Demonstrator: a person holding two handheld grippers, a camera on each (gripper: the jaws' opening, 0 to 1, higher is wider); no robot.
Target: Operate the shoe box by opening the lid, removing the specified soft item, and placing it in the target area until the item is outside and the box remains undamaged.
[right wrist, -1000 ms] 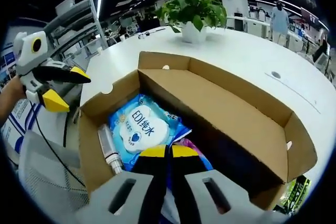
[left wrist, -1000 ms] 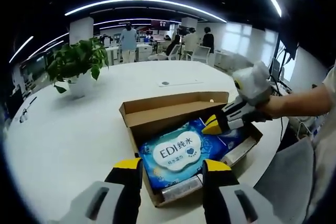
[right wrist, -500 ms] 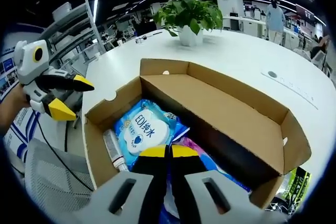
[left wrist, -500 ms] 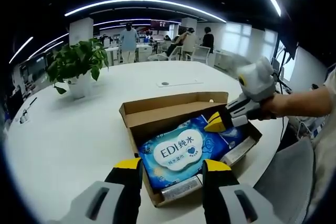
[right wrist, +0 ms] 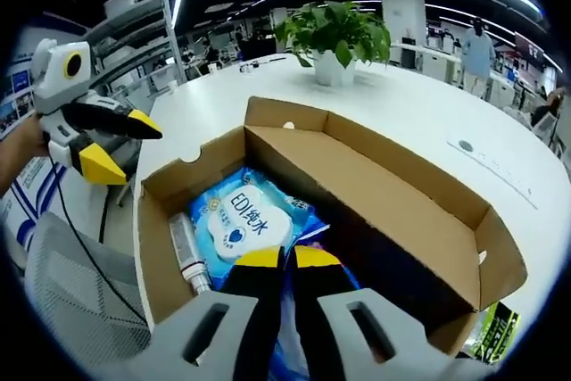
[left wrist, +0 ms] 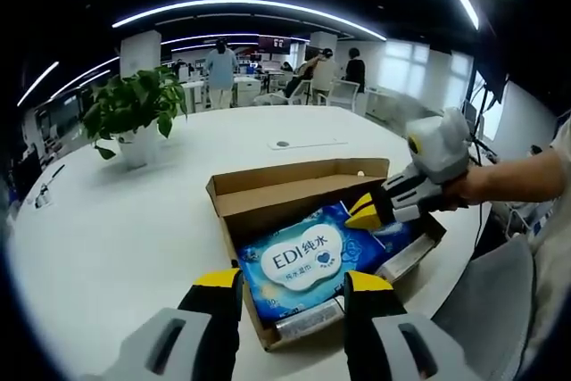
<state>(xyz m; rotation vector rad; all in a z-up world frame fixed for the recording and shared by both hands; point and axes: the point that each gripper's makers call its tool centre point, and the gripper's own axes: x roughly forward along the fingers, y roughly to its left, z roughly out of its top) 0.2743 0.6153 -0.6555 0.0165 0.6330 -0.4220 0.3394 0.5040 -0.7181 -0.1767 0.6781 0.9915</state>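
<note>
Round white counter (left wrist: 116, 220): the surface that carries everything here. A potted green plant (left wrist: 134, 113) stands on it at about 10 o'clock in the left gripper view, well apart from the box; people stand among desks far beyond it.

Shoe box (left wrist: 294, 186): brown cardboard, lid already folded back and standing open along the far long side, resting on the counter near its edge. In the right gripper view the box (right wrist: 393, 211) spreads across the centre, its raised lid running toward 4 o'clock.

Wet-wipe pack (left wrist: 303, 256): the soft item, blue with a white label reading "EDI", lying flat inside the box. In the right gripper view the pack (right wrist: 241, 225) sits in the end of the box toward 9 o'clock, with a slim clear bottle (right wrist: 186, 260) just beside it against the box wall.

My right tool (left wrist: 364, 211): yellow-tipped jaws pressed together on the blue packaging inside the box, at the end away from the label. In its own view, my right tool (right wrist: 285, 259) rises from 6 o'clock.

My left tool (left wrist: 292, 279): jaws apart, holding nothing, hovering at the near edge of the box. It also appears in the right gripper view (right wrist: 116, 144) at 9 o'clock.
</note>
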